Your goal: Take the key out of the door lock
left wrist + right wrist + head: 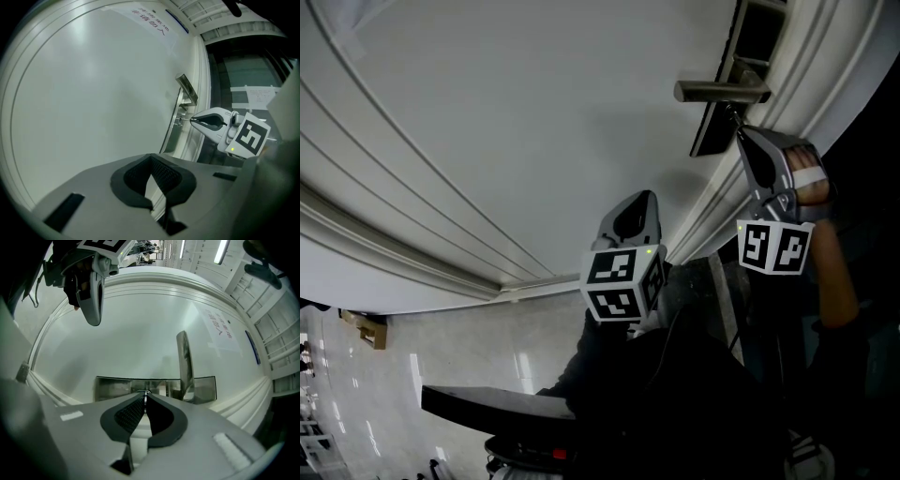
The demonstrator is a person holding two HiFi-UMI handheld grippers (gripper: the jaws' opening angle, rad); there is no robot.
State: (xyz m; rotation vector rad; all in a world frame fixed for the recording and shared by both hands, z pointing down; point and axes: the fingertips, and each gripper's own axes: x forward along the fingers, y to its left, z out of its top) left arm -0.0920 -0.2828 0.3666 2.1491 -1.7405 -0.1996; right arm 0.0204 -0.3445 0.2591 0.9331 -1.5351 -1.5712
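Key [182,121]: one, a thin metal piece that juts from the lock plate [112,387] low on the door's latch edge. Its head is nipped between the tips of the right gripper [192,120]. Items counted: one white panelled door [487,112], one lever handle [722,91], one lock plate, one paper notice [222,329] stuck to the door face, and two grippers. From the left, glossy pale floor [441,347] shows below the door. Next comes the left gripper [642,199], held off the door face and well apart from the lock. Its tips are pressed together with nothing between them. To the right, the handle stands out from the plate just above the key, close beside the right gripper's path but not touching it. The right gripper meets the plate head-on, both pads clamped flat on the key's sides, with a hand [811,178] behind it. Whether the blade sits fully home in the lock cannot be made out.
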